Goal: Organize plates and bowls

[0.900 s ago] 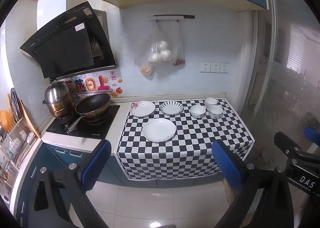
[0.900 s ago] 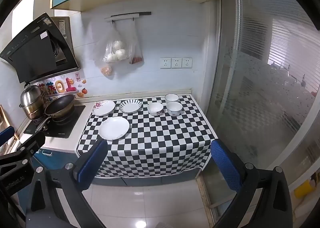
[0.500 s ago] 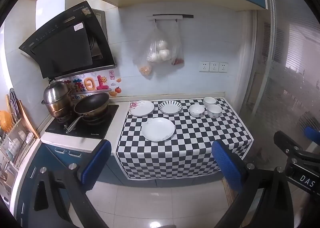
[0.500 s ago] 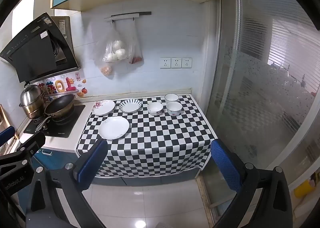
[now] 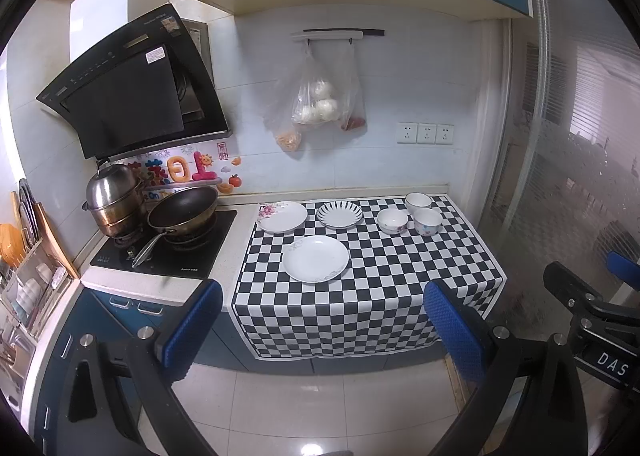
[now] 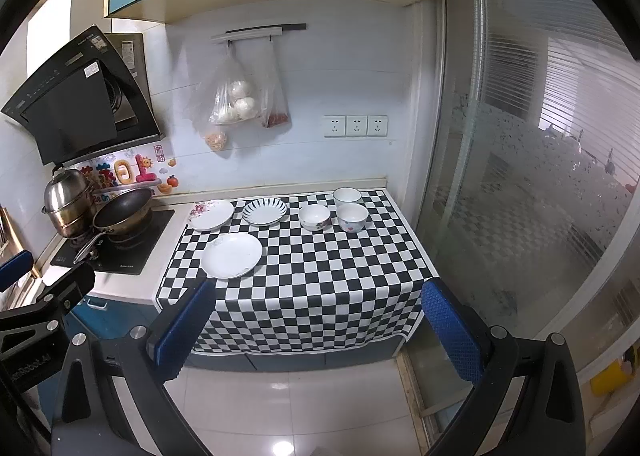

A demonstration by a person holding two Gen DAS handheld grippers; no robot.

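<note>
Step in hand: the approach, by my reading; both grippers are hanging back over the floor, well short of the tabletop, and nothing is being touched yet
Left gripper: its blue fingers are standing wide apart with nothing between them, aiming down toward the front edge of the checkered cloth
Right gripper: its fingers are likewise spread wide and carrying nothing, sitting just beside the left one
Plates: three are lying separately on the cloth; the plain white plate is sitting nearest the front, the floral plate is lying behind it to the left, and the striped plate is lying just beside the floral one
Bowls: three are clustering at the back right; the low bowl is sitting near the striped plate, the patterned bowl is just beside it, and the rear bowl is standing behind them
Off to the left: a wok and a steel pot are occupying the stove, apart from the crockery
Next move, as a judgement: one gripper is needing to close in on a plate rim, fingers straddling the thin edge, so that plates are going onto plates and bowls into bowls; the shallow rims are likely calling for a low, careful entry
</note>
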